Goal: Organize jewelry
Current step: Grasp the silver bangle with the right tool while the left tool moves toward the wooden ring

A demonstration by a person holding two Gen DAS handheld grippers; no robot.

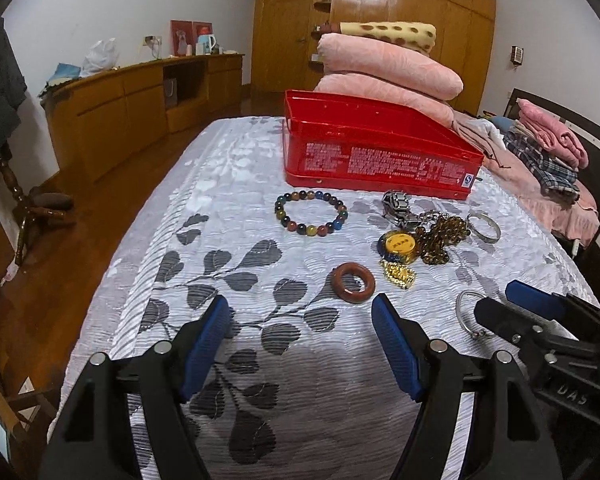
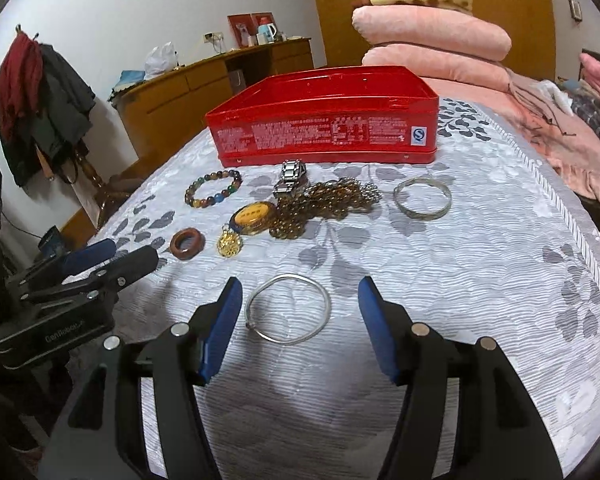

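Bedroom, leaf-print bedspread [image 1: 260, 184]. Left wrist view: left gripper [image 1: 300, 312] gapes, holding nothing; the brown ring [image 1: 354, 282] lies just ahead, slightly right. Right wrist view: right gripper [image 2: 300, 292], parted and unloaded, brackets the flat silver bangle [image 2: 288, 308], making it the nearer hand.

My left wrist camera is looking forward and down along my left fingers [image 1: 220, 320], sitting low and close over the bed [image 1: 260, 184], facing the red tin [image 1: 380, 160]. My right wrist camera is looking the same way from just beside it. Both are sharing the tin, the beaded bracelet [image 2: 214, 189] and each other's gripper at the frame edge.
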